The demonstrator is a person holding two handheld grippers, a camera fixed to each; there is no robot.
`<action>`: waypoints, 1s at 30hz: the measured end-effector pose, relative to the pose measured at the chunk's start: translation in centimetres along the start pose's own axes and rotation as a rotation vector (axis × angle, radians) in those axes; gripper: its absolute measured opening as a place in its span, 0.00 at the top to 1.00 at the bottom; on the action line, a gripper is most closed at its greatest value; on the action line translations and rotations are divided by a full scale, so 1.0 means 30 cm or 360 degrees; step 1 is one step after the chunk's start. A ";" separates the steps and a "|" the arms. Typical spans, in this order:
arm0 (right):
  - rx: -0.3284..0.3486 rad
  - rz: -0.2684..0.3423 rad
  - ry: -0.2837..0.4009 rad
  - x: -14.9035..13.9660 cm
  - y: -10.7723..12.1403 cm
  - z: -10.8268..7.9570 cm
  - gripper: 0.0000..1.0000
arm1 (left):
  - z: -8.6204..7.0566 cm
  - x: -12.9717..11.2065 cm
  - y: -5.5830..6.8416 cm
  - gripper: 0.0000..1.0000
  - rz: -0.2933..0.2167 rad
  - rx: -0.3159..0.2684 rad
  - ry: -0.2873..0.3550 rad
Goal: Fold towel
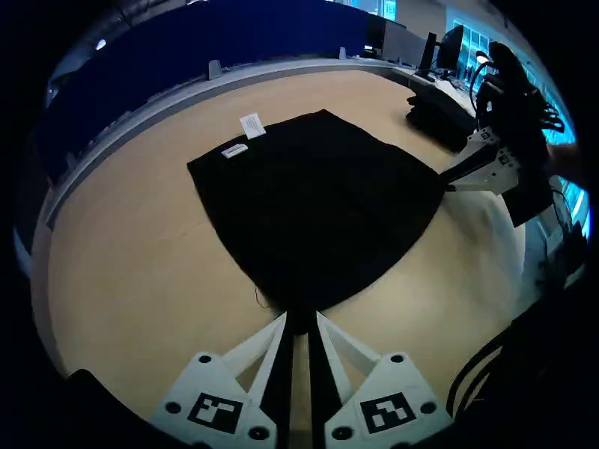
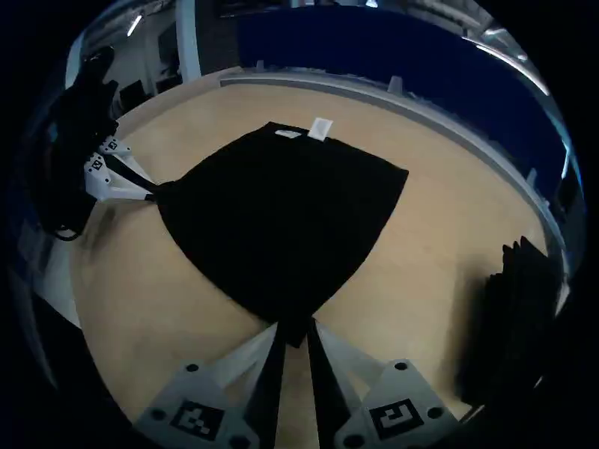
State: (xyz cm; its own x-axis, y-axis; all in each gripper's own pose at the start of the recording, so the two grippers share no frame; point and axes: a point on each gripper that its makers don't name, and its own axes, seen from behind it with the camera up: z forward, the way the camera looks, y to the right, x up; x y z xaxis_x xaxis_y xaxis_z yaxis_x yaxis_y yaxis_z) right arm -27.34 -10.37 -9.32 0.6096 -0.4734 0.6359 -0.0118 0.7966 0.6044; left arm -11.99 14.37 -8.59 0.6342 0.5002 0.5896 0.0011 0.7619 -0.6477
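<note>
A black towel [image 1: 314, 198] lies spread on the light wooden table [image 1: 135, 254], with a white label [image 1: 234, 150] at its far edge. My left gripper [image 1: 301, 323] is shut on the towel's near corner. In the left gripper view the right gripper [image 1: 448, 182] pinches the towel's right corner. In the right gripper view the same towel [image 2: 284, 217] spreads away from my right gripper [image 2: 295, 329], which is shut on a corner, and the left gripper [image 2: 153, 196] holds the corner at the left. Both held corners sit slightly raised off the table.
A white paper tag [image 1: 252, 125] lies on the table beside the towel's far edge. A stack of dark folded cloths [image 2: 517, 314] sits at the table's right side. A blue partition [image 1: 224, 37] runs along the far edge, with monitors [image 1: 442, 49] beyond.
</note>
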 end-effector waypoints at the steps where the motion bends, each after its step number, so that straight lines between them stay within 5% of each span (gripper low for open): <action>1: -0.0003 -0.0001 0.0007 0.010 0.001 -0.008 0.80 | -0.006 0.008 0.000 0.88 -0.0006 0.0002 0.0007; 18: -0.0010 0.0013 0.0143 0.172 -0.010 -0.194 0.80 | -0.175 0.118 0.022 0.88 -0.0063 0.0023 0.0098; 30: -0.0012 -0.0007 0.0156 0.200 -0.026 -0.317 0.80 | -0.306 0.166 0.082 0.88 -0.0114 -0.0005 0.0130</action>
State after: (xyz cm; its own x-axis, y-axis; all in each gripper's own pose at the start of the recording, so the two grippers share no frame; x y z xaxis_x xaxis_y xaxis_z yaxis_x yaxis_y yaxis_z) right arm -16.13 -10.24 -10.54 0.6843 -0.4379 0.5831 -0.0036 0.7976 0.6032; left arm -1.74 14.95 -11.68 0.6934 0.4092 0.5931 0.0511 0.7931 -0.6069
